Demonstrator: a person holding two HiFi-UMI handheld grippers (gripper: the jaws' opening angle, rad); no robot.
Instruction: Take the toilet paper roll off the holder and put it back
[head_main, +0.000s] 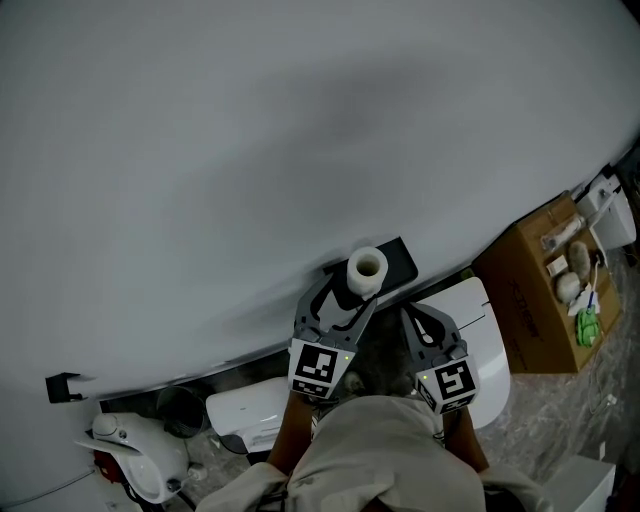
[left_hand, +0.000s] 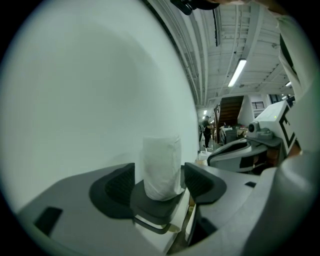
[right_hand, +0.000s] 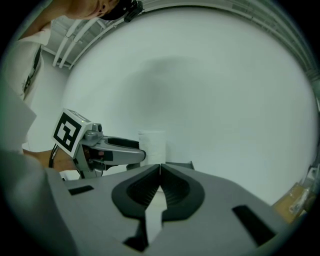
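Two-part call: left gripper (left_hand: 159, 182) wide around roll (left_hand: 161, 165) on holder (left_hand: 156, 204), right gripper (right_hand: 160, 186) shut, so back out straight without nudging.

The left gripper (head_main: 350, 298) reaches forward from the bare left forearm (head_main: 288, 432), with its marker cube (head_main: 318, 368) facing up. Its jaws stand apart with the toilet paper roll (left_hand: 161, 167) upright between the pads, and a gap shows on the left pad's side. The right gripper (head_main: 410, 318) lies just to its right, roughly parallel and a little further back, on the right forearm (head_main: 470, 447). Its jaws meet tip to tip with nothing between them.
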